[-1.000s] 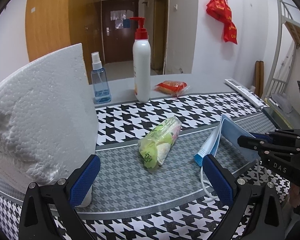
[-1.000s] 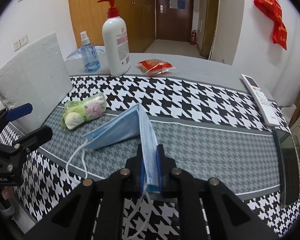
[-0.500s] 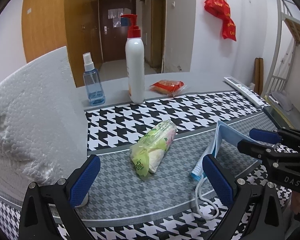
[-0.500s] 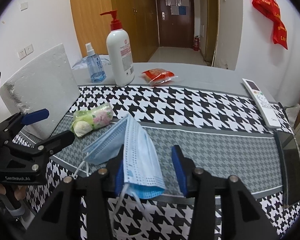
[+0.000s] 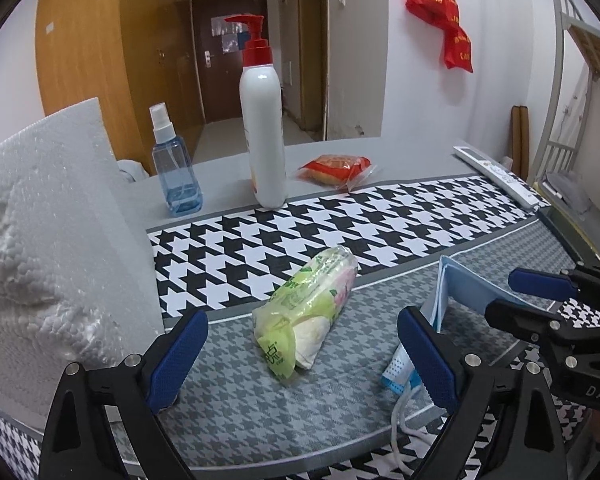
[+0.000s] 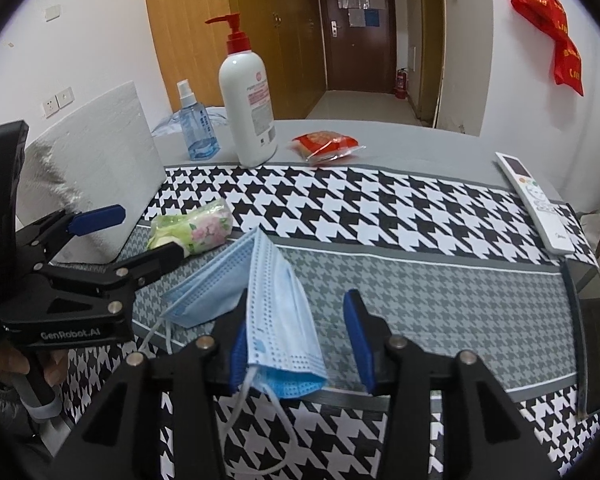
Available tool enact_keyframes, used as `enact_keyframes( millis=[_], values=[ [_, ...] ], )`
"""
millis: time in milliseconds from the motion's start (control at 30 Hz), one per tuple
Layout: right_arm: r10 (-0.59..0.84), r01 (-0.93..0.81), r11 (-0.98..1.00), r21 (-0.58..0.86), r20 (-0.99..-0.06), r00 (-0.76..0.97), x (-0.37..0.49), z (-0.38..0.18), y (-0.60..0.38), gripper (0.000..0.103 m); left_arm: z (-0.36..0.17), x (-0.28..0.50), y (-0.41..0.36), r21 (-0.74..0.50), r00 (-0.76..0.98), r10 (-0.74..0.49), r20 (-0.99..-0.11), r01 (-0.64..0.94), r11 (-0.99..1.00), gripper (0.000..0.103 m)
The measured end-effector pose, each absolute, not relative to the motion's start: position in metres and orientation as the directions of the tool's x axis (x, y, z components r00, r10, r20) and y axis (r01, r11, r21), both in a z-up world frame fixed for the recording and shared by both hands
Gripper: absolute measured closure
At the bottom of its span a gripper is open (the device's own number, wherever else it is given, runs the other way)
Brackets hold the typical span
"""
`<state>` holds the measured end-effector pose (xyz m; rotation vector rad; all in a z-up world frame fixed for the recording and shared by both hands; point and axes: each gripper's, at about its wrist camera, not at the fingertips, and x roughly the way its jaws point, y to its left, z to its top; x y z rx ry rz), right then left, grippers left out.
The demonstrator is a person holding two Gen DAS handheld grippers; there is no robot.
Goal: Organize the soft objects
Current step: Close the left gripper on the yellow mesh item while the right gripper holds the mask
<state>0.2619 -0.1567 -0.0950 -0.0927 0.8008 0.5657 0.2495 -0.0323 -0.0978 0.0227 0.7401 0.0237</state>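
Having pinched the blue mask (image 6: 276, 300) a second earlier, the right gripper (image 6: 300, 344) stood spread, mask apparently resting on the grey-checked cloth (image 6: 440, 300). The left gripper (image 5: 300, 354), also spread, faced the tissue pack (image 5: 308, 312).

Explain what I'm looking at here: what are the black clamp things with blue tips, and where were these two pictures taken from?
There is no robot. A person holds a hand-held gripping tool in each hand, and each tool carries a wide-angle camera looking forward along its two blue-padded fingers. One picture comes from the left tool, the other from the right tool; each also shows the other tool from the side.

On the table, over a houndstooth cloth, lie a blue face mask and a green pack of tissues. Behind stand a pump bottle, a small spray bottle, a red snack packet, a remote control and a white foam slab.

Both tools are open. The mask sits between the right tool's fingers, leaning against one of them, unclamped.
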Motion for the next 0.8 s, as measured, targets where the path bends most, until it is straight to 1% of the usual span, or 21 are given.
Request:
enact_keyframes(
  millis=[167, 567, 667, 733, 800],
  values=[
    [0.448, -0.515, 0.846, 0.137, -0.706, 0.549, 0.263, -0.097, -0.156, 0.054, -0.104, 0.259, -0.031, 0.033, 0.722, 0.031, -0.691, -0.011, 0.999, 0.012],
    [0.451, -0.521, 0.842, 0.14, -0.713, 0.537, 0.264, -0.099, -0.155, 0.054, -0.115, 0.269, -0.032, 0.014, 0.69, 0.007, -0.723, 0.005, 1.0, 0.013],
    [0.45, -0.523, 0.841, 0.138, -0.715, 0.534, 0.264, -0.1, -0.153, 0.054, -0.116, 0.273, -0.03, 0.003, 0.682, 0.001, -0.732, 0.001, 1.0, 0.022],
    [0.448, -0.523, 0.841, 0.136, -0.718, 0.533, 0.264, -0.1, -0.153, 0.054, -0.119, 0.275, -0.028, -0.002, 0.671, -0.001, -0.742, -0.001, 1.0, 0.025],
    [0.448, -0.524, 0.841, 0.136, -0.719, 0.532, 0.264, -0.1, -0.152, 0.054, -0.122, 0.277, -0.028, -0.01, 0.662, -0.013, -0.75, 0.008, 1.0, 0.032]
  ],
)
